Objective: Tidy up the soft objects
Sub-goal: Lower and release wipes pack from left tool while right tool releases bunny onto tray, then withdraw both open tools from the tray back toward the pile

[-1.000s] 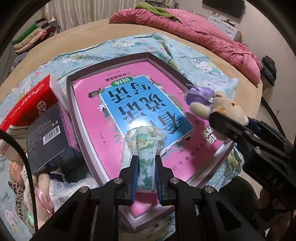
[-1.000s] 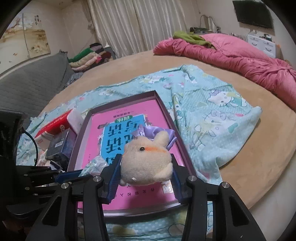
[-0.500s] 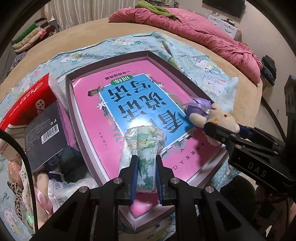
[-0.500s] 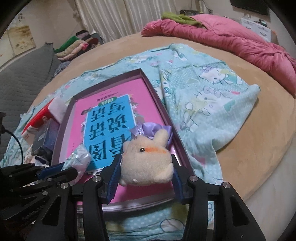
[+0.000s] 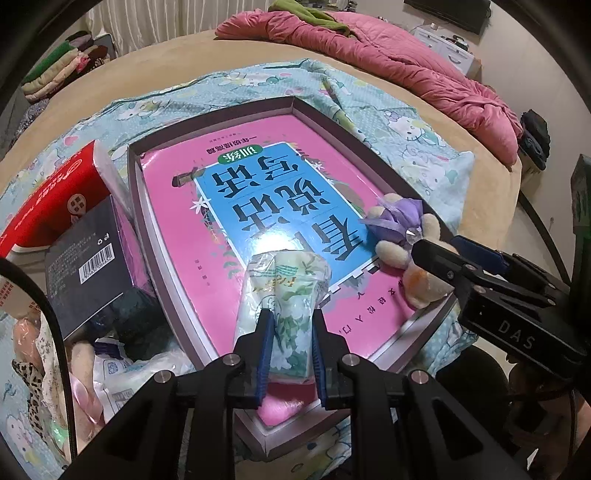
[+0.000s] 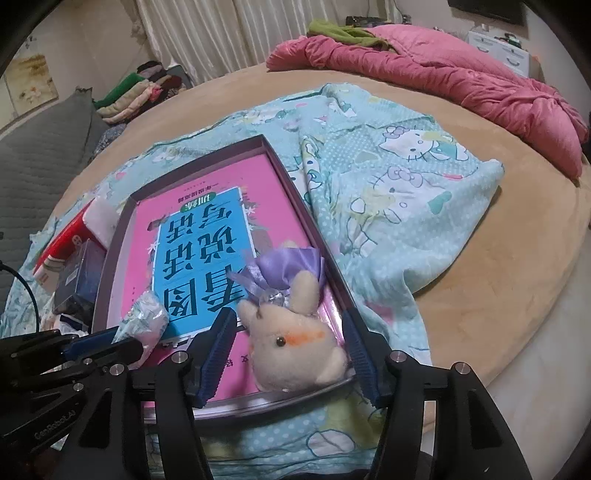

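Clamping a floral tissue pack (image 5: pixel 286 302), the left gripper (image 5: pixel 288 354) hangs over the near end of the pink book (image 5: pixel 258 184) lying in the shallow box (image 5: pixel 155 258). Right gripper (image 6: pixel 291 354) has its jaws spread wide, and the beige plush bunny (image 6: pixel 291 350) sits loose between them in the box's corner, lavender bow (image 6: pixel 284 269) on top.

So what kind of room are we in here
Most likely a bedroom: a large round bed with a crumpled pink quilt, a Hello Kitty sheet spread on it, and folded clothes stacked by the curtains.
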Action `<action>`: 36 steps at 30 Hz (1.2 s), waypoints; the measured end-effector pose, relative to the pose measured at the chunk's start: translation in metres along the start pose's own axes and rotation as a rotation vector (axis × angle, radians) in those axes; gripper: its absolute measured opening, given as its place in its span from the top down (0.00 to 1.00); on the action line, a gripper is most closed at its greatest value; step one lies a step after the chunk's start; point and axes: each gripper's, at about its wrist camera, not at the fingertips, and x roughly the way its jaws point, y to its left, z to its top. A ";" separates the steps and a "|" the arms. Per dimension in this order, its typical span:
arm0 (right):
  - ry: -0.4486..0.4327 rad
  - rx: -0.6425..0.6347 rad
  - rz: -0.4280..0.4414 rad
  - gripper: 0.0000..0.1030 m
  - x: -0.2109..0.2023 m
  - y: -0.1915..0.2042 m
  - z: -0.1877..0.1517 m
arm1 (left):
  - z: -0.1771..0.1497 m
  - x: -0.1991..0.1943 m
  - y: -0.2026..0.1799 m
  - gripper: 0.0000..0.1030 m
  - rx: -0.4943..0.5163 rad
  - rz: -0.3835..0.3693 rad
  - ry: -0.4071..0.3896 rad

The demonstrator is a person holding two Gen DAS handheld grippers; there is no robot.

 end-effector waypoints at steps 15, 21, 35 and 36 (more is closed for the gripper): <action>-0.091 -0.010 -0.037 0.29 -0.021 0.003 0.003 | -0.005 -0.005 -0.003 0.54 0.010 -0.048 0.005; -0.112 -0.007 -0.057 0.26 -0.025 0.004 0.003 | -0.007 -0.019 0.001 0.44 -0.002 -0.037 -0.018; -0.161 -0.042 -0.105 0.25 -0.040 0.021 0.003 | -0.024 -0.061 0.020 0.33 -0.043 -0.002 -0.092; -0.165 -0.046 -0.107 0.25 -0.041 0.022 0.003 | -0.025 -0.064 0.022 0.31 -0.047 0.001 -0.099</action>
